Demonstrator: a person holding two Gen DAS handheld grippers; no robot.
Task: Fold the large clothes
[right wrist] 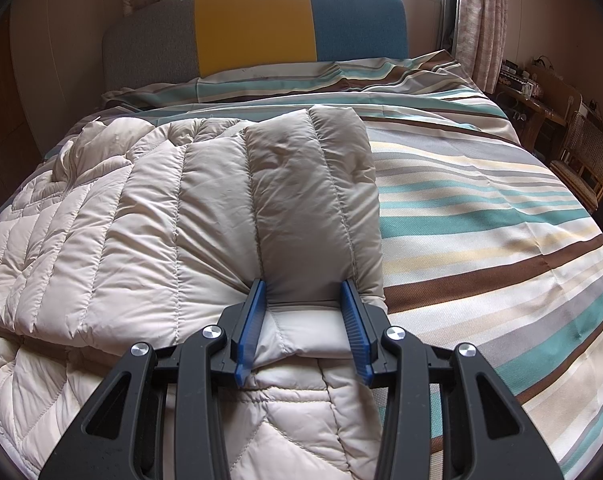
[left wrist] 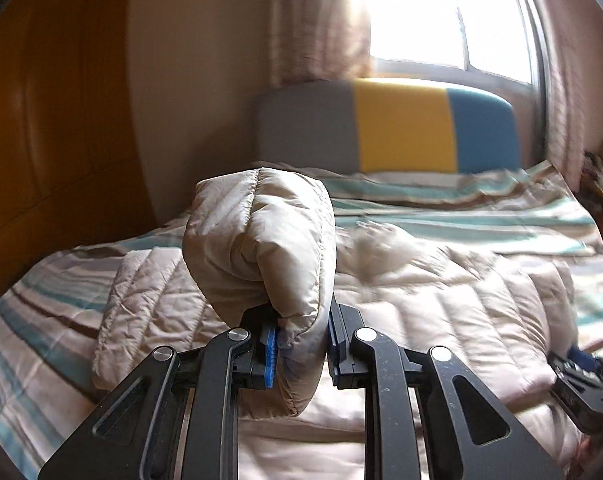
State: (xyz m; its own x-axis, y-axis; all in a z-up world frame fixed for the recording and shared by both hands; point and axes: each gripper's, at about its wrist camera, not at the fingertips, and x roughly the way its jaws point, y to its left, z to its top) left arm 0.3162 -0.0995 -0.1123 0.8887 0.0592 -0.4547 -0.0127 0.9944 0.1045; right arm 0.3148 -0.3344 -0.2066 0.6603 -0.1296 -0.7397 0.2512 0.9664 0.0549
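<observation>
Judging by the layers already stacked on the bed (right wrist: 501, 208), the fold is thought to be partly done: one panel of the beige quilted down coat (right wrist: 181, 216) is seen doubled over the layer beneath, its folded edge running across the right wrist view, while a bulky end is not yet laid down. That end is held pinched between the jaws of the left claw (left wrist: 301, 344), which is closed narrowly on the padded fabric and raised above the bedding. The right claw (right wrist: 305, 320) is set moderately wide, its jaws straddling a quilted channel and pressing on the folded edge; whether the cloth is truly gripped there cannot be told with certainty, since nothing is visibly squeezed. The coat is spread on the left part of the striped cover, with its long axis seemingly running across the bed, parallel to the headboard (right wrist: 253, 24), and its stitched channels pointing towards that headboard. The lifted part remains to be brought over and flattened, and further halving is probably needed.
</observation>
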